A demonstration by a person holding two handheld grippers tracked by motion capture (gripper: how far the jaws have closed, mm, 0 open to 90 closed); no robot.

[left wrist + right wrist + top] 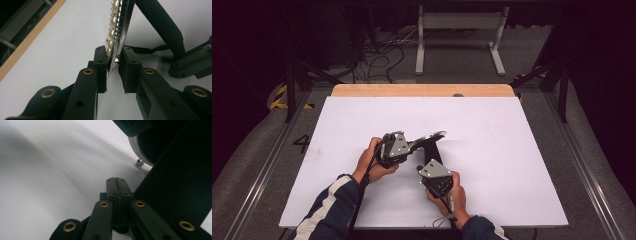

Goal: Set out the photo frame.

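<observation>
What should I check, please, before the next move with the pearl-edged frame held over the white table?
1. Left gripper clamped on the pearl-edged frame: ok, the rim sits between its pads.
2. Grip depth: not ok, only the frame's end edge is pinched.
3. Right gripper: ok, jaws shut with nothing between them.
4. Black stand leg beside the right gripper: cannot tell whether they touch.
5. White table around the frame: ok, bare.
</observation>
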